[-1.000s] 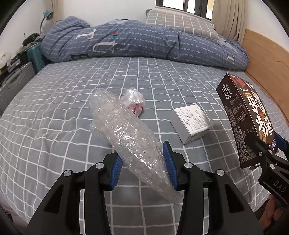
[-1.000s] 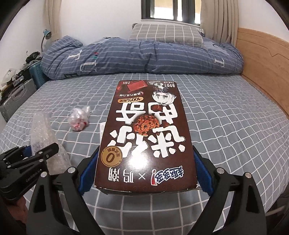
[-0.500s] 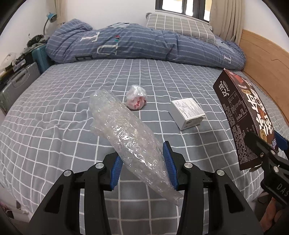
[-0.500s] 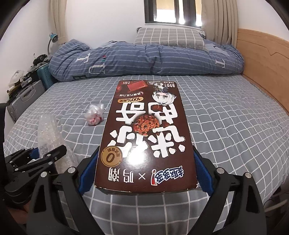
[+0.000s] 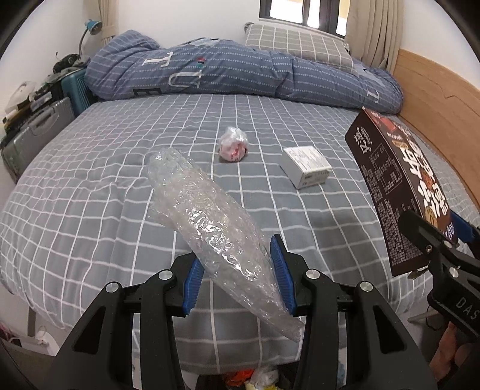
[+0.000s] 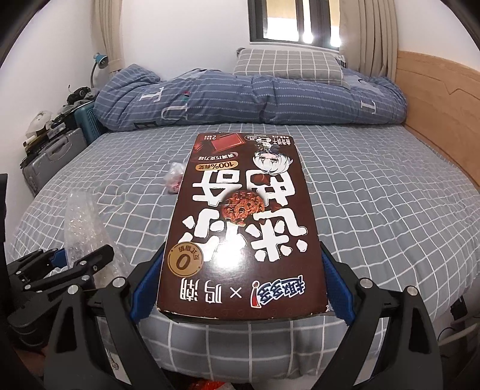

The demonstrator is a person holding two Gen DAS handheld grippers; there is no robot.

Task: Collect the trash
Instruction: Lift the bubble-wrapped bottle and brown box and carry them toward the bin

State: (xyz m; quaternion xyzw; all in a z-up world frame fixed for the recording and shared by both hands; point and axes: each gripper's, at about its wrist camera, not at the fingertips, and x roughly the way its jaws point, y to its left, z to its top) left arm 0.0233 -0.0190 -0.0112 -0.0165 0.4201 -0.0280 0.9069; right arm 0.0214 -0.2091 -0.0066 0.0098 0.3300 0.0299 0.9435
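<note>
Gripping a clear plastic wrap roll (image 5: 210, 222), left claw (image 5: 238, 273) hangs above bed (image 5: 90, 186); right claw (image 6: 243, 285) clamps brown cookie box (image 6: 243, 222) (crumpled bag (image 5: 234, 144) & white box (image 5: 307, 166) lie on sheet).

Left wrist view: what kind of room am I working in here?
A bedroom, most likely: a bed with a checked sheet, a rolled blue duvet and a pillow beneath a window.

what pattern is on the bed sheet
Grey with a white grid check, on the bed sheet; clearest in the left wrist view.
</note>
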